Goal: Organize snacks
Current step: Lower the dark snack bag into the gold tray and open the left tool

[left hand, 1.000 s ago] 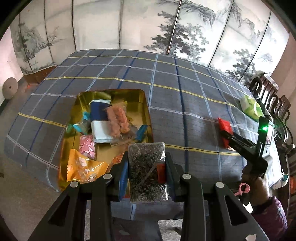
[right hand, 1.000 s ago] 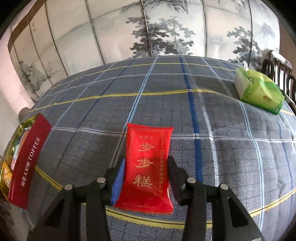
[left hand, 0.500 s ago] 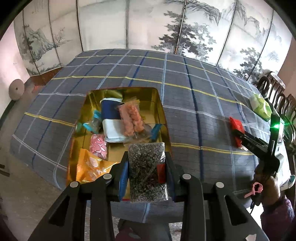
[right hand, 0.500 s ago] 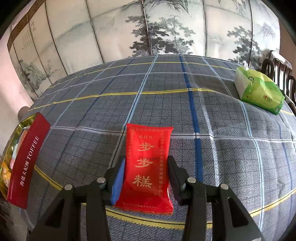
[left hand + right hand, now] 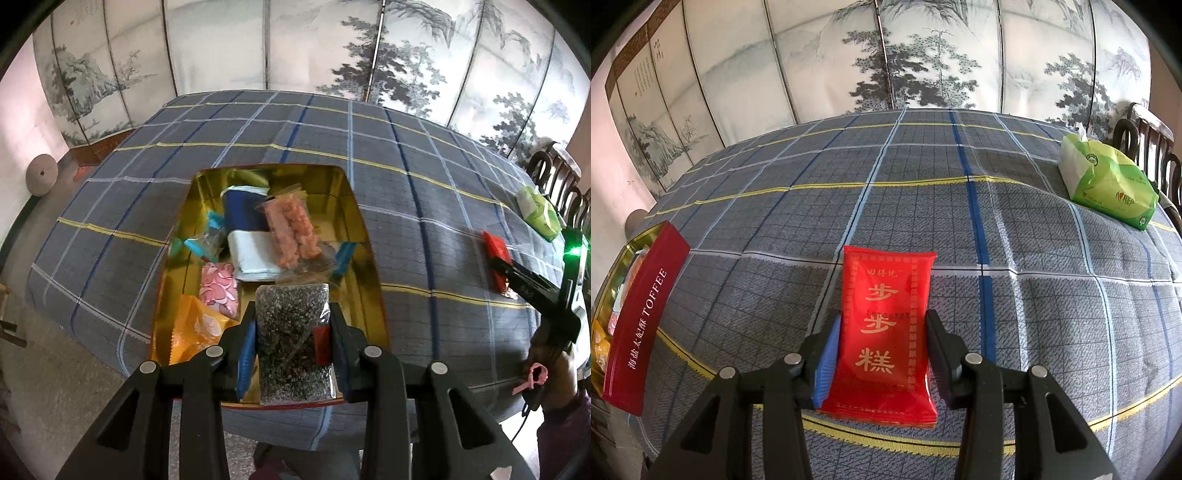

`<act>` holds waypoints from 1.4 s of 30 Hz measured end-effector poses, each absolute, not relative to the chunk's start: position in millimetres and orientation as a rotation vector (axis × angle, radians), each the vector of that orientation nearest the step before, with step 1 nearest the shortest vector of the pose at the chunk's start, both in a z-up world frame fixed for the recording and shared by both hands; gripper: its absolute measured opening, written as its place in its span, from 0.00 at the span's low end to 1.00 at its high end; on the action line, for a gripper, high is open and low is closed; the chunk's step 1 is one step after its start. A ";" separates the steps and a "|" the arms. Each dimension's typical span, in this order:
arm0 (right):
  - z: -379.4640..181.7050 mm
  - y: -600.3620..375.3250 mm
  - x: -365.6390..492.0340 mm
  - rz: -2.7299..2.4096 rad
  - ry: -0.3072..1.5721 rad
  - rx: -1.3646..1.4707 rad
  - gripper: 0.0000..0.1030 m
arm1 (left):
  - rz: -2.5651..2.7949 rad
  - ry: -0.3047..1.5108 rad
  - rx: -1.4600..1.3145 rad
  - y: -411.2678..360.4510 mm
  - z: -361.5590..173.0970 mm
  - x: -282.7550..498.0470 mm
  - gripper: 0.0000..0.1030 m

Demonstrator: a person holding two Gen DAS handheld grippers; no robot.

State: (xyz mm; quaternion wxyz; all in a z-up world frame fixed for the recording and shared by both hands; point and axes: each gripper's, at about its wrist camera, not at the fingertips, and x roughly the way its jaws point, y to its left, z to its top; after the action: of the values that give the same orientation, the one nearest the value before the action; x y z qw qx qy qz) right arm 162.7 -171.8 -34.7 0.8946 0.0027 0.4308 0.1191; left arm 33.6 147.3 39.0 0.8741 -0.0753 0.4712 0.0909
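Already most of the snacks lie in the gold tin (image 5: 364, 236), which sits near the front-left edge of the table with its plaid tablecloth (image 5: 258, 125): a blue packet (image 5: 242, 214), a clear bag of orange pieces (image 5: 293, 229), a pink sweet bag (image 5: 218, 291) and an orange packet (image 5: 195, 328) among them. Two items are left, by my reading. The left gripper (image 5: 293, 339) has its jaws clamped on a clear bag of dark seeds (image 5: 291, 332), held over the tin's near end and not yet let go. The right gripper (image 5: 881, 350) grips a red cake packet (image 5: 884, 317) that seems to rest on the cloth at the front edge, well apart from the tin; a green tissue pack (image 5: 1108, 184) sits at the far-right corner, and the tin's red toffee-printed side (image 5: 642, 314) shows at the left. Compared with a second ago, the left gripper has shifted so the tin sits centred beneath the seed bag, while the right gripper and its packet have not moved.
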 end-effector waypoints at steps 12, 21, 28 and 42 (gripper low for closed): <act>-34.7 -171.9 162.6 0.248 0.893 0.007 0.43 | 0.260 0.994 -0.196 193.5 34.8 37.9 0.31; -34.9 -171.8 162.3 0.249 0.893 0.010 0.43 | 0.196 1.006 -0.156 187.4 35.0 57.1 0.31; -34.8 -171.7 162.3 0.250 0.893 0.010 0.43 | 0.112 1.028 -0.130 165.8 23.5 71.5 0.31; -35.7 -171.0 162.0 0.252 0.893 0.014 0.43 | 0.032 1.037 -0.111 149.8 5.3 84.0 0.31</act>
State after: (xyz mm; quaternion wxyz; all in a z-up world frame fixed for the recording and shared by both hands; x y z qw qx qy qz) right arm 162.0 -171.0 -35.7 0.8942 0.0068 0.4308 0.1214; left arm 84.0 149.8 5.3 0.8670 -0.0530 0.4952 0.0155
